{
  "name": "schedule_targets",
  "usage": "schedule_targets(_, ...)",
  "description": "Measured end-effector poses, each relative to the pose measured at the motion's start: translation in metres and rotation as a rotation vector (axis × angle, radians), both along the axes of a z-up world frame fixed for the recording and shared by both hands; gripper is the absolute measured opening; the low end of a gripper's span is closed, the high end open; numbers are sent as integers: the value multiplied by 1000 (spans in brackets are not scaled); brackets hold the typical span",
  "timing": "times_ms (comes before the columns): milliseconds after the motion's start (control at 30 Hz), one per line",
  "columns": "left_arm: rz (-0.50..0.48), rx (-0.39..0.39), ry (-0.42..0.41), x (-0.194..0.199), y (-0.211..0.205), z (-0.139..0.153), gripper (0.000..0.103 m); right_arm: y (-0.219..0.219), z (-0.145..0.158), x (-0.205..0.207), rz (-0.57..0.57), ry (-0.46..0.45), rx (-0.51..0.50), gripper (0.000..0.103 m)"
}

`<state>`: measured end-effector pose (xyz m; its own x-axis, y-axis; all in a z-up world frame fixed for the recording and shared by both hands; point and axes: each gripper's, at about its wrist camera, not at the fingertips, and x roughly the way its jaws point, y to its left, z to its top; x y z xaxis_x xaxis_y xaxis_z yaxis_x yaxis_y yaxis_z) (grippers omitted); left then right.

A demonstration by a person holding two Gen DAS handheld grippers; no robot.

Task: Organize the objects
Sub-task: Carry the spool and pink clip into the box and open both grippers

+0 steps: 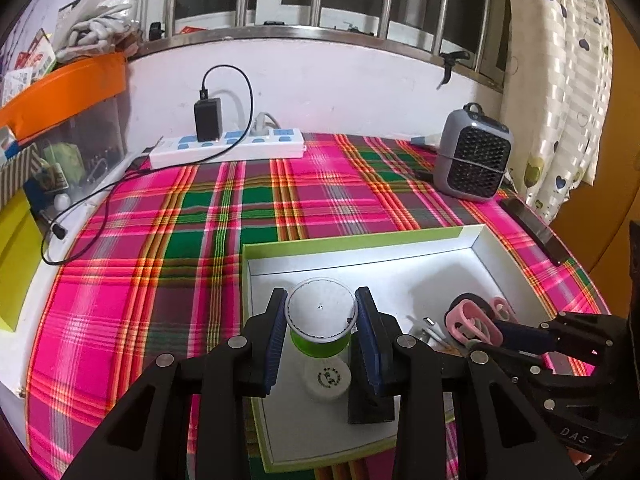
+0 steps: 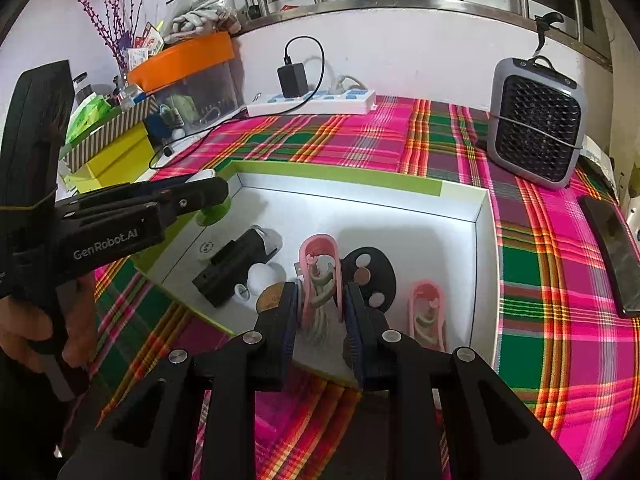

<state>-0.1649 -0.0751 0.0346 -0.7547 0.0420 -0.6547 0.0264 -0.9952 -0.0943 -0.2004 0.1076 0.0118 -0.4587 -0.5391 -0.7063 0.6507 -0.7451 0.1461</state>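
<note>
Left claw (image 1: 321,314) clamped on green jar (image 1: 320,320) with white lid, held over white tray (image 1: 400,268), near tray's left wall. Right claw (image 2: 320,300) clamped on pink clip (image 2: 320,276), near tray's front edge. In tray: second pink clip (image 2: 427,314) right of first, black disc (image 2: 370,268), black block (image 2: 230,270), small white cap (image 1: 328,378). Tray sits on plaid table (image 1: 160,240); grey fan (image 2: 536,120) behind tray.

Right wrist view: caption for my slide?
Right gripper pinches a pink clip over the white box; left gripper holds a green container.
</note>
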Motion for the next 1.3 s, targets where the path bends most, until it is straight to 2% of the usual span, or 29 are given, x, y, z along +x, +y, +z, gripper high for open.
schedule_targets(467, 11, -4, -65, -13, -2, -18, 32, -2, -3, -4, -8, -4, 19, 24)
schedule_targets(667, -4, 1, -69, -14, 0, -19, 32, -2, -2, -3, -15, 1, 25, 24)
schedule_targets(733, -7, 4, -71, -14, 0, -19, 32, -2, -1, -2, -15, 5, 23, 28)
schedule_targets(900, 1, 20, -61, -12, -2, -17, 33, -1, 6, 4, -13, 36, 13, 38)
schedule_targets(1133, 22, 22, -29, 0, -2, -6, 33, 6, 11, 11, -23, 47, 6, 39)
schedule_targets(1300, 26, 14, 7, 22, 5, 6, 33, 15, 18, 24, -32, 64, -5, 39)
